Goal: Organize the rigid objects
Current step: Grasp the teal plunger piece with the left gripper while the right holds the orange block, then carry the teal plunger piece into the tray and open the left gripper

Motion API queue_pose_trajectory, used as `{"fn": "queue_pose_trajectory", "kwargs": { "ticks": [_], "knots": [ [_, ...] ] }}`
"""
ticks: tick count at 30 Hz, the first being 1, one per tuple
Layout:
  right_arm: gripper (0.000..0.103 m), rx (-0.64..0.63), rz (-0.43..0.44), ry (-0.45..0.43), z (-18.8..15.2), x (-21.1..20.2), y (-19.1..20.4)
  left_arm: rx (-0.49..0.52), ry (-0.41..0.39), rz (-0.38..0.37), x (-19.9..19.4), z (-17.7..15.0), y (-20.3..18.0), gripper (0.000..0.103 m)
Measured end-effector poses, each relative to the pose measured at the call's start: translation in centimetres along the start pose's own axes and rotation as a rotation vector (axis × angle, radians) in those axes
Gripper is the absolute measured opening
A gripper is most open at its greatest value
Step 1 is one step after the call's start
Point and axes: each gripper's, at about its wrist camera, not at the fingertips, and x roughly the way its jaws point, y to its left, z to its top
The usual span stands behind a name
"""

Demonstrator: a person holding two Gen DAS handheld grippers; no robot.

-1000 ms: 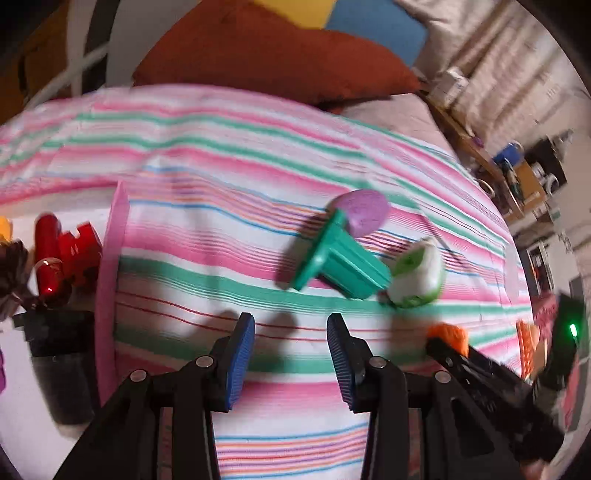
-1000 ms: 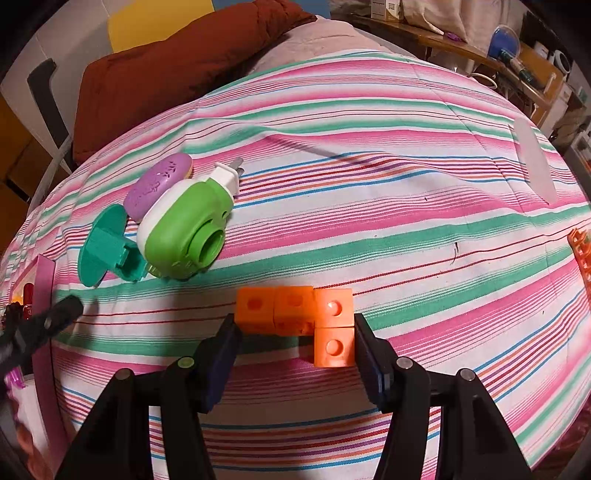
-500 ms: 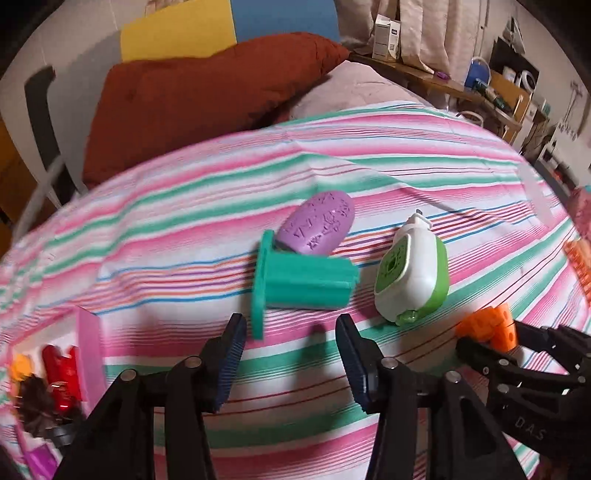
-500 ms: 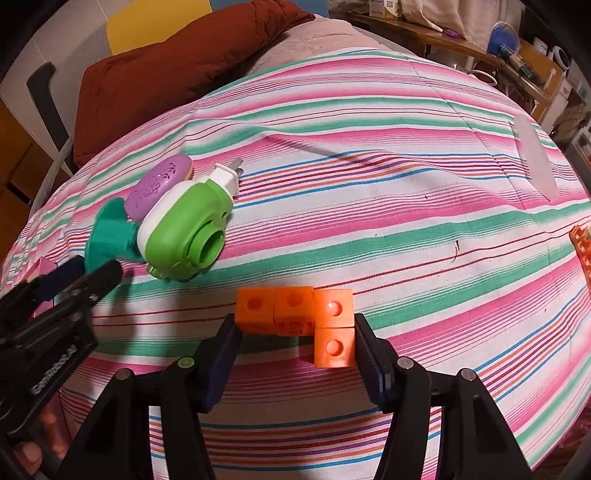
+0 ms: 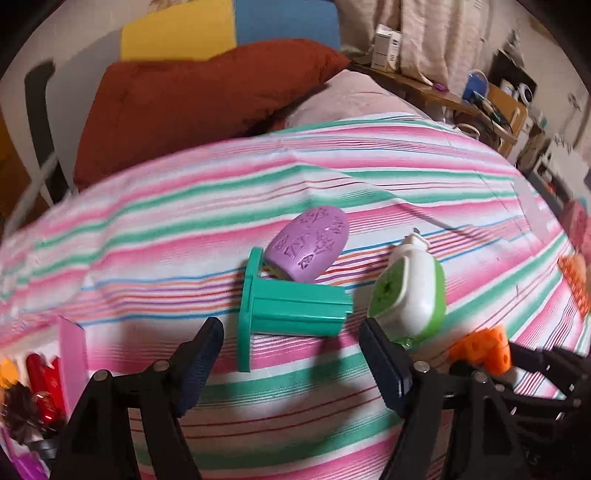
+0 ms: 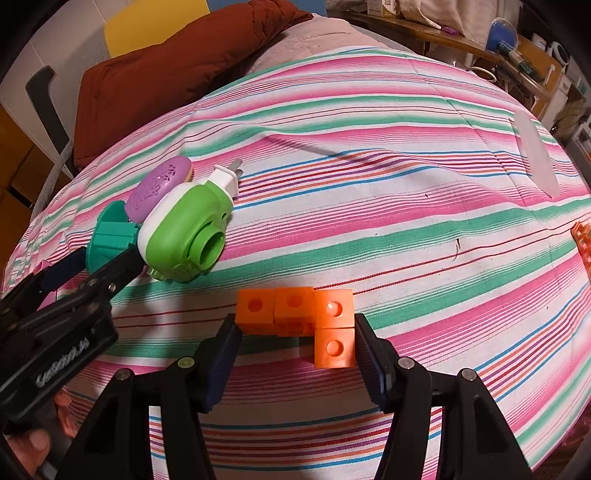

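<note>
A bedspread (image 6: 388, 155) striped in pink, green and white covers the whole surface, bulging toward the middle of both views, with a rust-red cushion (image 5: 192, 99) lying at its far edge in the upper left and a yellow and blue panel (image 5: 229, 26) behind that. In the upper right of the frame a cluttered wooden shelf (image 5: 443, 96) holds a white box and a blue object. The left gripper (image 5: 291, 363) has its blue-padded fingers spread wide, low in the frame, just short of a teal flanged piece (image 5: 291, 308) lying on its side; a purple embossed oval (image 5: 308, 242) leans against that piece, and a green-and-white toy (image 5: 410, 295) sits just beside it on the right. At the lower left edge a pink tray (image 5: 72, 354) holds red and orange items. The right gripper (image 6: 295, 352) also has its fingers spread, flanking an L-shaped cluster of orange cubes (image 6: 306, 314) at the lower centre; whether the pads touch the cubes I cannot tell.
</note>
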Motion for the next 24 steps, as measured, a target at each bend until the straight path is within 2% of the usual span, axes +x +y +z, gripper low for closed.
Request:
{"fn": "queue_pose_trajectory", "kwargs": {
  "ticks": [1, 2, 9, 19, 24],
  "knots": [
    [0.062, -0.002, -0.002, 0.000, 0.0, 0.0, 0.0, -0.029, 0.003, -0.028, 0.1, 0.0, 0.5, 0.063],
    [0.062, -0.004, -0.004, -0.001, 0.0, 0.0, 0.1, -0.051, 0.005, -0.047, 0.2, -0.1, 0.9, 0.059],
    [0.061, 0.003, 0.007, -0.007, 0.0, 0.0, 0.0, -0.092, -0.034, -0.075, -1.8, -1.4, 1.5, 0.059],
    [0.061, -0.008, 0.005, -0.014, -0.1, 0.0, 0.0, -0.139, -0.072, -0.237, -7.8, -6.1, 2.3, 0.059],
    [0.061, -0.034, -0.016, -0.019, -0.2, 0.1, 0.4, -0.174, -0.082, -0.291, -10.4, -8.6, 3.3, 0.059]
  ]
}}
